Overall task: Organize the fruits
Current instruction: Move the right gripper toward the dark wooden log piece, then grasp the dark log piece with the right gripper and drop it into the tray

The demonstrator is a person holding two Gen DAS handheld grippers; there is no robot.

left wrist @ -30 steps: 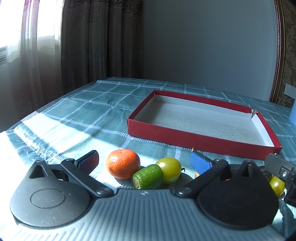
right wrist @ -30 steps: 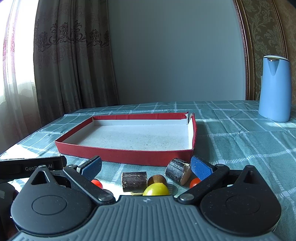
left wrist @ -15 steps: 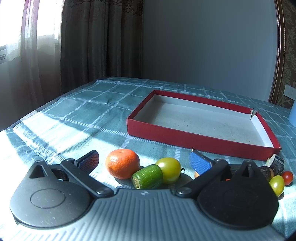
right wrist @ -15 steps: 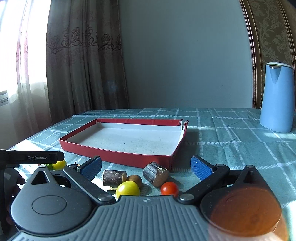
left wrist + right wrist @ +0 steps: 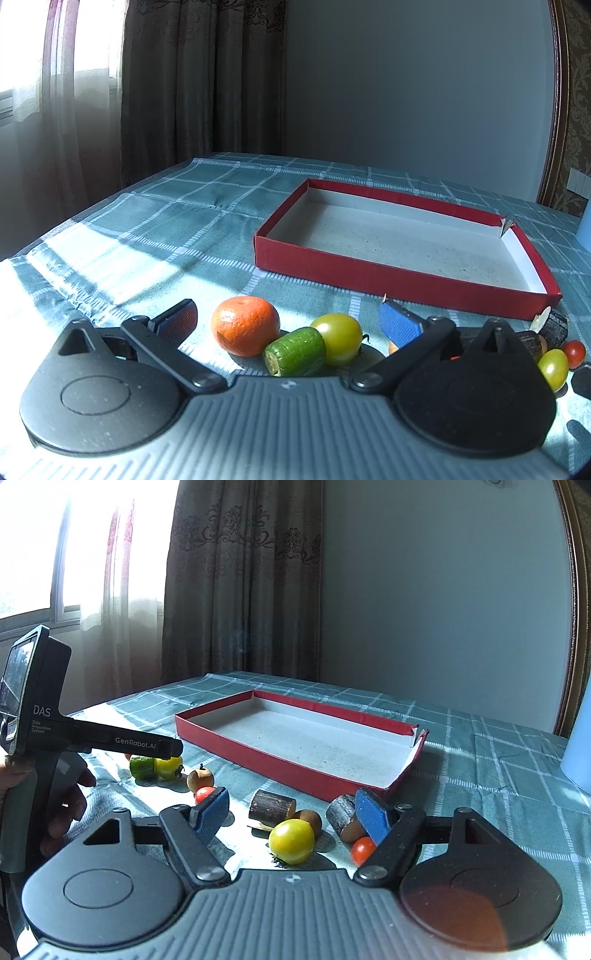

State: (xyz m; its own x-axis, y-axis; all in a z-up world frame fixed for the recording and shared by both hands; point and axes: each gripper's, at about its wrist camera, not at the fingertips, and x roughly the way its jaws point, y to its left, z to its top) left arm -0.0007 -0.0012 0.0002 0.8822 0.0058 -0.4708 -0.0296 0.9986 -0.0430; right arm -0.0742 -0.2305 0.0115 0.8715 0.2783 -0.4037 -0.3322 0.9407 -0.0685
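In the left wrist view my left gripper [image 5: 288,321] stands open low over the table, around an orange mandarin [image 5: 245,330], a green cucumber piece [image 5: 295,350] and a yellow-green tomato [image 5: 340,343]; neither pad touches them. My right gripper [image 5: 291,814] is closing. A yellow tomato [image 5: 291,841], a brown round fruit [image 5: 310,819] and a dark log piece [image 5: 271,808] lie between its fingers, none pressed. A second log piece [image 5: 343,821] and a red cherry tomato [image 5: 363,850] sit by its right pad. The red tray [image 5: 280,764] lies empty behind them.
The left gripper's black body [image 5: 37,720], held by a hand [image 5: 66,801], fills the left of the right wrist view. Beyond it lie a brown fruit [image 5: 200,778] and another cherry tomato [image 5: 204,794]. A blue kettle [image 5: 580,746] stands at the far right. Curtains hang behind the table.
The right gripper has swung and rolled, so the tray now lies slanted in its view, and its jaws have narrowed. It has left the left wrist view's right edge. The left gripper has stayed put.
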